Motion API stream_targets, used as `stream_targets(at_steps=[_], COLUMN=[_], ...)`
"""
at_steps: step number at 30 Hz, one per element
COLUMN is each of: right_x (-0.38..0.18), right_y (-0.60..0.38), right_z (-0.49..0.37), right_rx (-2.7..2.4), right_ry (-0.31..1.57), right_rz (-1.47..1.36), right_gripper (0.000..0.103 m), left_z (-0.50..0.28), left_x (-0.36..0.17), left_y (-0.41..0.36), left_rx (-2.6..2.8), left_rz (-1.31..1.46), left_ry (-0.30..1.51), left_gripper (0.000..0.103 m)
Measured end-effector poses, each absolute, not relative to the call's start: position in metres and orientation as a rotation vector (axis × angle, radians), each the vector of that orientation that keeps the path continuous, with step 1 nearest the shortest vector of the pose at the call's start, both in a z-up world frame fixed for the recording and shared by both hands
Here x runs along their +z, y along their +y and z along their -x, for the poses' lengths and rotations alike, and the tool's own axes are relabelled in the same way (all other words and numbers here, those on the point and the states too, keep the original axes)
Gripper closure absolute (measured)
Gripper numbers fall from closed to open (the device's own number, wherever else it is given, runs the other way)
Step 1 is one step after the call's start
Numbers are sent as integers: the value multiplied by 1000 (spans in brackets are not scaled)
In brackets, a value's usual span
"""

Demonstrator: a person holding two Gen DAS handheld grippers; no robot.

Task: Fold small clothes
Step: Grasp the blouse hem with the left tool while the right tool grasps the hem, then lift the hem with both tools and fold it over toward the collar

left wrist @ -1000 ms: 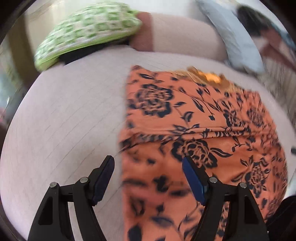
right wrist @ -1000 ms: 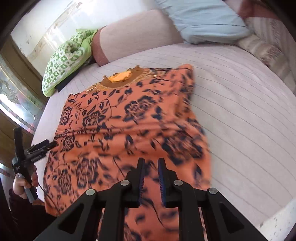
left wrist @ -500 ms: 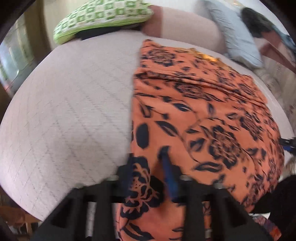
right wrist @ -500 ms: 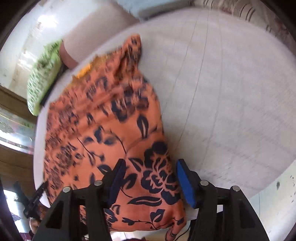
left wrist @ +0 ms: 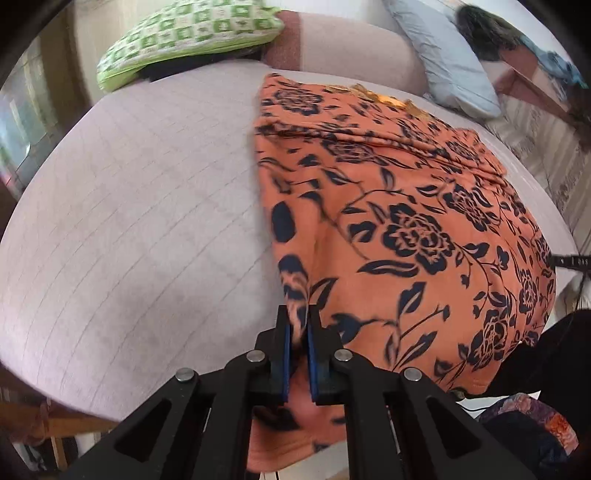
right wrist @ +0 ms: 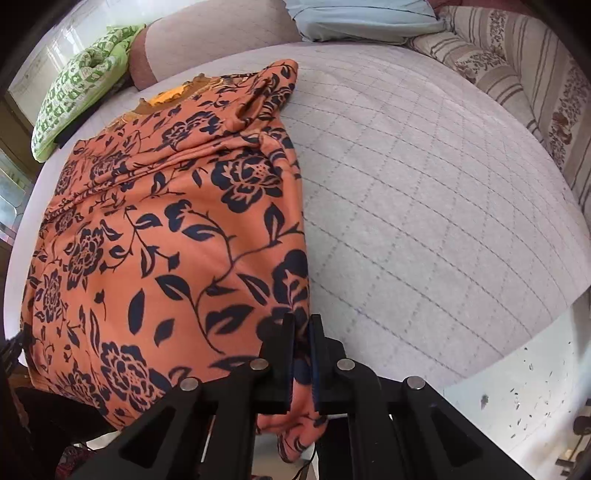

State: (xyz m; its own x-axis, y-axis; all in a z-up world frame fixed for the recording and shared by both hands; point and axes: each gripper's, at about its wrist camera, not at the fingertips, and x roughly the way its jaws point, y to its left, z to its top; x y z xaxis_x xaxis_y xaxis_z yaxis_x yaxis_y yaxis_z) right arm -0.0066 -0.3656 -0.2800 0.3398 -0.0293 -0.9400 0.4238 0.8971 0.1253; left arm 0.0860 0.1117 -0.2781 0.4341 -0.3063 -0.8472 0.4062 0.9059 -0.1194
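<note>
An orange garment with dark blue flowers (left wrist: 399,221) lies spread on a pale quilted bed, its gold neckline at the far end. It also shows in the right wrist view (right wrist: 166,229). My left gripper (left wrist: 298,332) is shut on the garment's near left hem corner. My right gripper (right wrist: 302,339) is shut on its near right hem corner, where the hem hangs over the bed's front edge.
A green checked pillow (left wrist: 184,33) lies at the far left of the bed (left wrist: 129,221), a pale blue pillow (left wrist: 450,62) at the far right. A striped cushion (right wrist: 524,81) lies along the right side. The floor (right wrist: 517,413) shows below the bed's near right edge.
Both grippers have closed on the near hem corners of the garment. The left was open a second ago; the right was open half a second ago over the hem.
</note>
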Motion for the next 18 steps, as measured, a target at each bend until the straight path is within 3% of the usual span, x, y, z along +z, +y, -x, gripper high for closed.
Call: stream_targets(at_steps=[4, 6, 7, 8, 18], right_x=[-273, -270, -271, -273, -311], right_y=[-386, -389, -389, -389, -359], right_z=[26, 35, 40, 44, 88], right_rx=[-216, -206, -200, -192, -166], right_ry=[1190, 1202, 1214, 1227, 1336], right_rz=[-523, -536, -547, -555, -518], right_gripper=[95, 94, 94, 94, 94], left_z=[-85, -81, -80, -78, -68], left_x=[-276, -277, -279, -283, -301], left_y=[126, 124, 124, 124, 133], left_rx=[-448, -429, -421, -418, -426], left_rz=[-54, -81, -82, -64, 17], left_ry=[1077, 1107, 1124, 1141, 1227], left_gripper=[92, 73, 48, 39, 39])
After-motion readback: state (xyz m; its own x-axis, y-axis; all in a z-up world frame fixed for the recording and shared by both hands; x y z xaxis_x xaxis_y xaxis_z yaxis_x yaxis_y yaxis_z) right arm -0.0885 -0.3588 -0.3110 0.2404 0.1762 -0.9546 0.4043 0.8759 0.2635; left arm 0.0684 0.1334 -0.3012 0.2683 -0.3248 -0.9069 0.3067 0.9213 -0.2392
